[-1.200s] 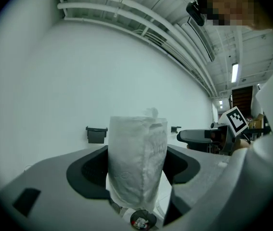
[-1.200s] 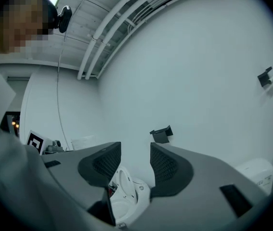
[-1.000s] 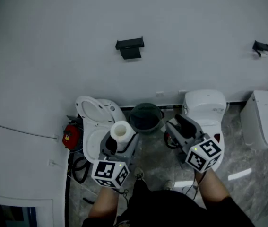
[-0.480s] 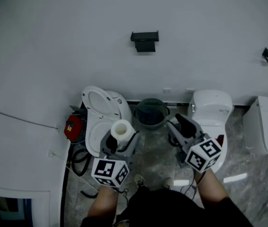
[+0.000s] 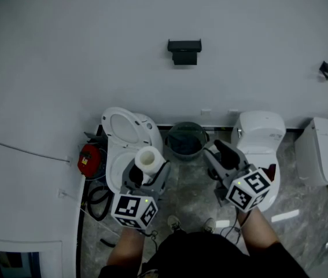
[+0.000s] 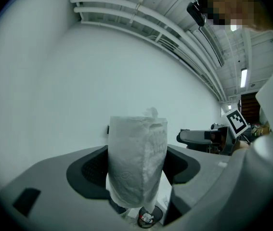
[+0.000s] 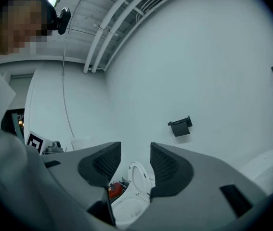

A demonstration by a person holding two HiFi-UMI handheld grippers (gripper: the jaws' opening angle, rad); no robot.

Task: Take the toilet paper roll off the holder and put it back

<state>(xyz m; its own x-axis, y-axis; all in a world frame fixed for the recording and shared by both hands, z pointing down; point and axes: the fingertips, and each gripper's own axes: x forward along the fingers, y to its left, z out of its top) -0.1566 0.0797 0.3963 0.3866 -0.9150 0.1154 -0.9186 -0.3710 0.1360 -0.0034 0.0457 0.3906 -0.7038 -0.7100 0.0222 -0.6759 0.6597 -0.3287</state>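
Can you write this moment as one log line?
left claw: shut on toilet paper roll, upright | right claw: open, empty | holder: bare, on wall

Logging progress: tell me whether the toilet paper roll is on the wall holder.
No, the toilet paper roll is gripped by the left gripper, apart from the wall holder.
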